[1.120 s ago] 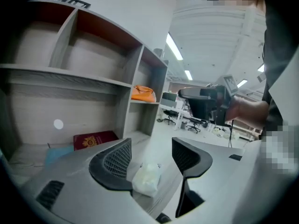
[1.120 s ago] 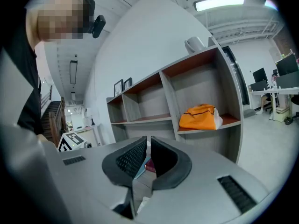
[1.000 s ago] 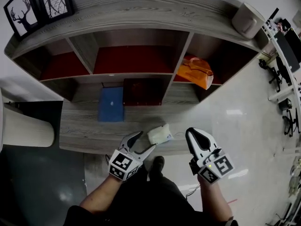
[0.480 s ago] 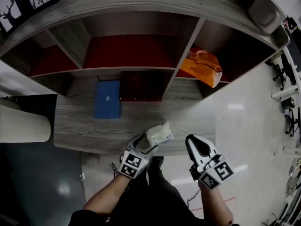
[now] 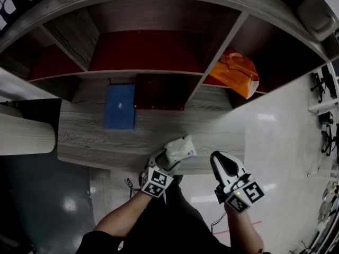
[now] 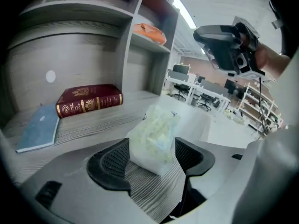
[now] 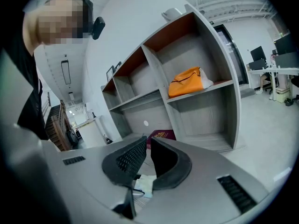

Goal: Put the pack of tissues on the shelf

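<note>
The pack of tissues (image 5: 179,150), pale and wrapped in clear plastic, lies on the grey wooden bottom ledge (image 5: 95,136) of the shelf unit, close to its front edge. My left gripper (image 5: 169,161) reaches down to it from the near side. In the left gripper view the pack (image 6: 153,134) sits on the ledge (image 6: 93,125) between the two pads, and the jaws have just been opening; they stand wide. My right gripper (image 5: 221,160) hovers to the right of the pack, off the ledge, its jaws together and empty (image 7: 147,155).
A blue book (image 5: 119,106) lies flat on the ledge and a dark red book (image 5: 159,91) lies beside it. An orange bag (image 5: 235,72) fills the right compartment. A pale cylinder (image 5: 24,136) stands left, and shiny floor spreads to the right.
My left gripper has come down with the pack from above the ledge's edge onto the ledge, and its jaws have widened. The right gripper has sunk a little, still shut.
</note>
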The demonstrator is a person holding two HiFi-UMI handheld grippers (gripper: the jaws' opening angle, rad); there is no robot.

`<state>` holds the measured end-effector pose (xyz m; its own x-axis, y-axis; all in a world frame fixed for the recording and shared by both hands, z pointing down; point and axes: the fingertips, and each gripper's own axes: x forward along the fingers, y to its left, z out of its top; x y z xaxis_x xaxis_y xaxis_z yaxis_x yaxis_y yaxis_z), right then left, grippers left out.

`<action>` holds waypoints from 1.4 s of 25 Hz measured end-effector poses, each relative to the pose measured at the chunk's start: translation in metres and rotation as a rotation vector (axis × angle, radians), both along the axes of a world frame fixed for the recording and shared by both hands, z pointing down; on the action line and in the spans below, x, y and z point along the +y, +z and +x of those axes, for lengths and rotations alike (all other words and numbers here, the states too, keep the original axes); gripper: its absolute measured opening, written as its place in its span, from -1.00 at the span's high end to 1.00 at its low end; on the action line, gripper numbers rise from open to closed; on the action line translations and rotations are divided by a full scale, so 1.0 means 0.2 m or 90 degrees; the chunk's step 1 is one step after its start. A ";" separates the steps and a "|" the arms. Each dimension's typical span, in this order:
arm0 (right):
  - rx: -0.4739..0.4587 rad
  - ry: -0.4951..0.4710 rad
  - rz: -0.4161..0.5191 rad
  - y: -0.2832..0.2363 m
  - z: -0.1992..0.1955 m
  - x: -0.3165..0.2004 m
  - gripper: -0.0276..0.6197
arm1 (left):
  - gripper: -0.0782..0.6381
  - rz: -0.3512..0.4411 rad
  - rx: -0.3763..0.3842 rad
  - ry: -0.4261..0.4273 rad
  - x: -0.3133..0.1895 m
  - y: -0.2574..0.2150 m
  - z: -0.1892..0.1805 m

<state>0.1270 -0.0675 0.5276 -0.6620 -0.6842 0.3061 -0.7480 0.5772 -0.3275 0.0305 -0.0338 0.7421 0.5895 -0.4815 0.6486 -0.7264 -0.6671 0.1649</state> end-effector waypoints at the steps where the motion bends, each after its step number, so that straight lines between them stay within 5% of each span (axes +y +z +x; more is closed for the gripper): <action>1: -0.001 -0.001 0.000 -0.01 0.00 0.00 0.81 | -0.10 0.001 -0.005 -0.004 0.00 0.01 0.00; 10: -0.010 -0.010 0.008 -0.06 0.02 0.00 0.81 | 0.32 -0.016 -0.028 -0.020 -0.01 0.00 -0.01; 16: -0.016 -0.019 0.030 -0.17 0.02 0.00 0.81 | 0.55 0.018 -0.017 -0.031 -0.04 -0.15 -0.02; 35: -0.041 -0.066 0.092 -0.42 0.05 0.02 0.81 | 0.60 0.117 -0.019 -0.116 -0.13 -0.93 -0.20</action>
